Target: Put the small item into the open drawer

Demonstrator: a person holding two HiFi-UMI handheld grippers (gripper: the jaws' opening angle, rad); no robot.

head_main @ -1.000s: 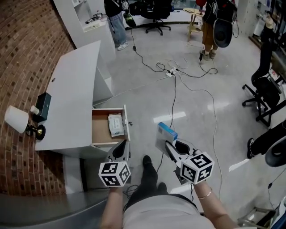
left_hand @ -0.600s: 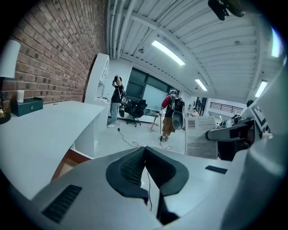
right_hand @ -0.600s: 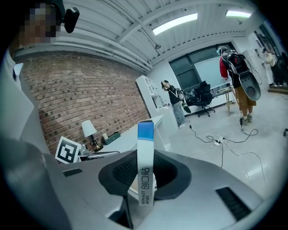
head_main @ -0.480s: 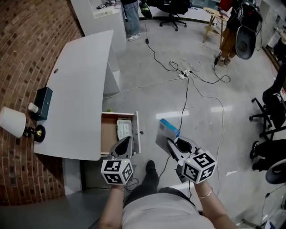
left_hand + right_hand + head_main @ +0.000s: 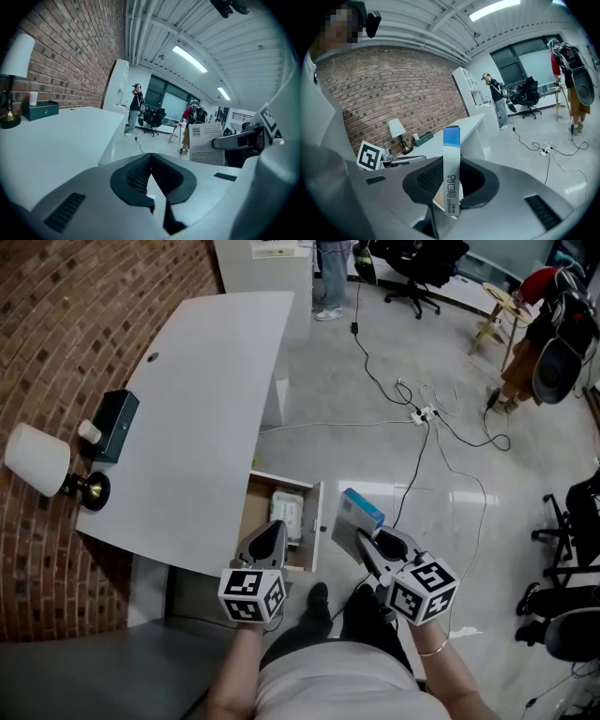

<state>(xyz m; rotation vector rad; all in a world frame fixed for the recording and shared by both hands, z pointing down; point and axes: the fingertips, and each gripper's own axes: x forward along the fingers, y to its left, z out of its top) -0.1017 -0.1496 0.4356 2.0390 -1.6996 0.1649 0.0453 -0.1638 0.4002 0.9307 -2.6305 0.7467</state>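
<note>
Our right hand-held gripper (image 5: 367, 542) is clamped on the box (image 5: 357, 518), a thin white carton with a blue end. The box stands on edge between the pads with the blue end pointing away from us. Our left hand-held gripper (image 5: 267, 538) has its jaws together with nothing between them, and it hovers just at the drawer's near end.

The box is in the air over the floor, just right of the drawer (image 5: 317, 521) and level with its front panel. The drawer juts out from the table's (image 5: 206, 418) right edge, close to the near corner. A white packet (image 5: 287, 514) lies in it against the front panel, and a strip of bare wood shows on the side towards the table.

We judge that the step in hand is the carry to the drawer, with the drop not yet made. To do it well, we bring the box left over the top of the front panel and do not brush it. We then lower the box with the grip firm until it sits low in the drawer. The table's edge overhangs the bare strip, so a box held this upright may catch there. Laying it flat over the packet looks the safer landing. We spread the jaws only once it rests, and we hold the left hand-held gripper out of the path.
</note>
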